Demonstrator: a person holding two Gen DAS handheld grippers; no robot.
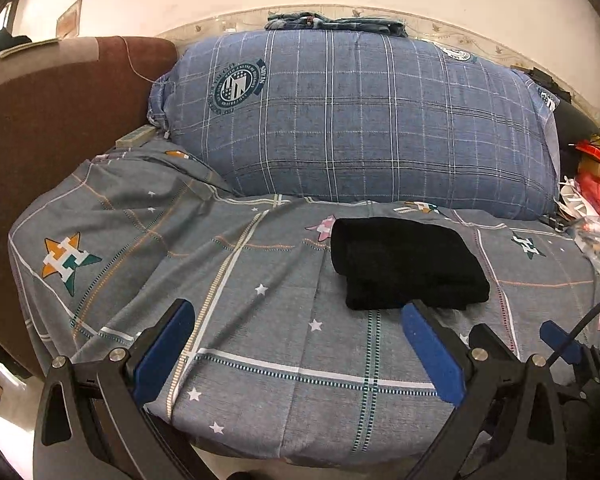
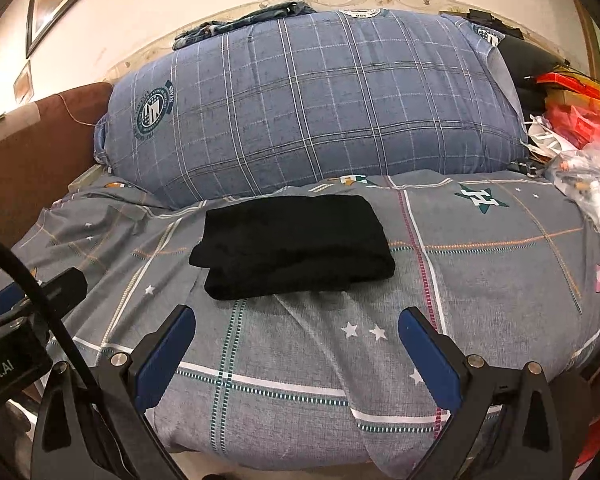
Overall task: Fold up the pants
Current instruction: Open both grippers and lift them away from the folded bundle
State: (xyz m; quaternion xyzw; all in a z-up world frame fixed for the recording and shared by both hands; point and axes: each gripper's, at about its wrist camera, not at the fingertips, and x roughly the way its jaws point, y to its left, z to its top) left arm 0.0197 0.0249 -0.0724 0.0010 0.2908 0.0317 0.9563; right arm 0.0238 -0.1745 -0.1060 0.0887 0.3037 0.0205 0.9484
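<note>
My left hand-held gripper and my right hand-held gripper are both wide apart and hold nothing. The black pants lie folded in a neat pile on the bed, just in front of the big blue pillow.

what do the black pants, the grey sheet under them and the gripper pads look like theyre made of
Black pants: soft matte fabric, maybe knit or fleece; no sheen, thick rounded folds.
Grey sheet: thin woven cloth, probably cotton; printed stars and stripes, fine creases.
Pads: blue, matte, likely foam or rubber; faintly grainy surface on black, probably plastic, fingers.
</note>
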